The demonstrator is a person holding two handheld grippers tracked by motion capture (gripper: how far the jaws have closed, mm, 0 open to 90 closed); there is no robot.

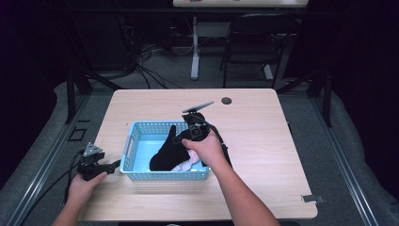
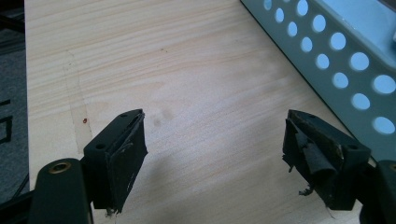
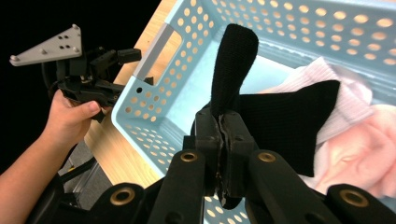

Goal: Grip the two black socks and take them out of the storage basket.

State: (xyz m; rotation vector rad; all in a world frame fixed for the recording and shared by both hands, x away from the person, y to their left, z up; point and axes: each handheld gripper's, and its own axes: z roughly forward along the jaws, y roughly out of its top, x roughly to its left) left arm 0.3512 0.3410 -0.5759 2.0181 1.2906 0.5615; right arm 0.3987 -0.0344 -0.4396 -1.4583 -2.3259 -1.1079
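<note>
1. The room: it is dark all round, with a grey floor, a black folding chair [image 1: 256, 40] beyond the far edge, a white table leg [image 1: 195, 47] and loose cables beside it. Black frame rails run down both sides.
2. The surface: a pale wooden table [image 1: 263, 136], bare apart from a small dark round cap [image 1: 227, 100] near the far edge and my basket.
3. The light blue perforated basket [image 1: 136, 141] stands left of centre, near my side of the table. Pink and white cloths [image 3: 359, 140] lie in its right part.
4. The black sock [image 3: 280, 126] is my piece of work. My right gripper [image 3: 223, 140] has its jaws pinched tight on a fold of it, over the basket; one end stands up, and the rest drapes onto the cloths.
5. My left gripper [image 2: 215, 154] rests on the table just beside the basket's left wall, jaws wide apart with nothing between them.
6. My judgement: the sock is gripped but not clear of the basket, so I am early on. Whether it is going in or coming out, I cannot tell.
</note>
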